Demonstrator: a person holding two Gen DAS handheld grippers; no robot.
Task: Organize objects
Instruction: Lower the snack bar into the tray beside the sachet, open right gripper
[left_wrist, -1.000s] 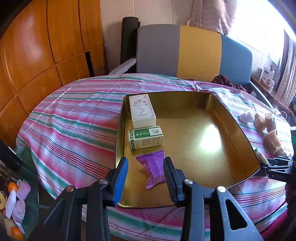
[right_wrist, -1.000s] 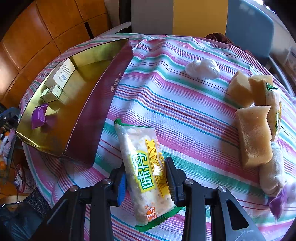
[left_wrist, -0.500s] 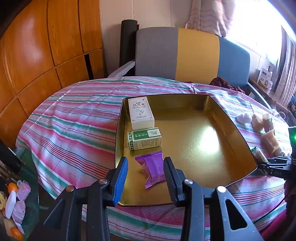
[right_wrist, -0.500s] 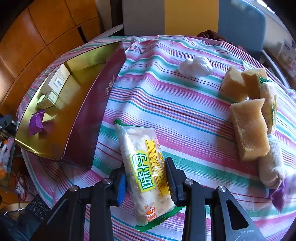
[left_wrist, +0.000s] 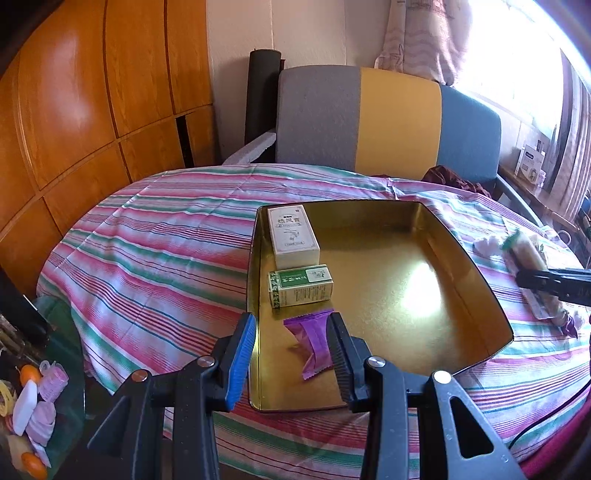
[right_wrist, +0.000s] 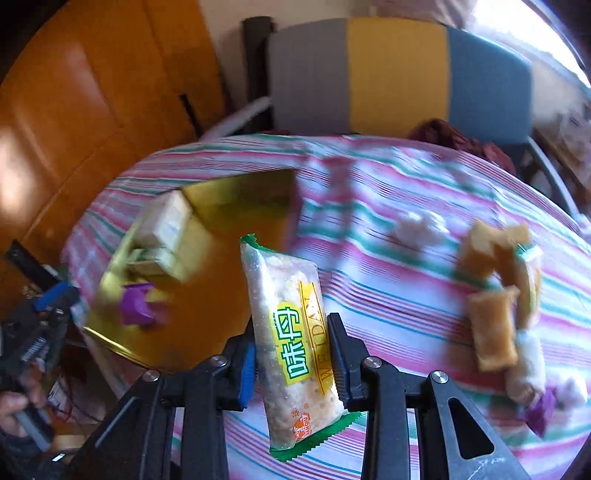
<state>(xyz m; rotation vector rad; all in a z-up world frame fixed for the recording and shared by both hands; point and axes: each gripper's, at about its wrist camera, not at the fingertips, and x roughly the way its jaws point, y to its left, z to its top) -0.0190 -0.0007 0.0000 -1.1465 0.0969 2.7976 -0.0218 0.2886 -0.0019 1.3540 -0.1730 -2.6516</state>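
Observation:
A gold tray (left_wrist: 424, 229) lies on the striped tablecloth. In it are a white box (left_wrist: 293, 236), a green box (left_wrist: 301, 284) and a purple packet (left_wrist: 314, 338). My left gripper (left_wrist: 291, 350) is open and hovers above the tray's near left corner, over the purple packet. My right gripper (right_wrist: 291, 354) is shut on a clear snack packet with green and yellow print (right_wrist: 291, 332) and holds it in the air by the tray's right side (right_wrist: 236, 206). The right gripper also shows in the left wrist view (left_wrist: 546, 284), with the packet (left_wrist: 528, 254).
Yellow sponge blocks (right_wrist: 491, 332), a white ball of tissue (right_wrist: 421, 229) and small wrapped items (right_wrist: 539, 410) lie on the cloth right of the tray. A grey, yellow and blue chair back (left_wrist: 388, 122) stands behind the table. A low glass shelf with small things (left_wrist: 33, 398) is at lower left.
My right gripper has lifted the snack packet off the cloth and swung it left toward the tray; that view is blurred by the motion. My left gripper has risen and drawn back a little.

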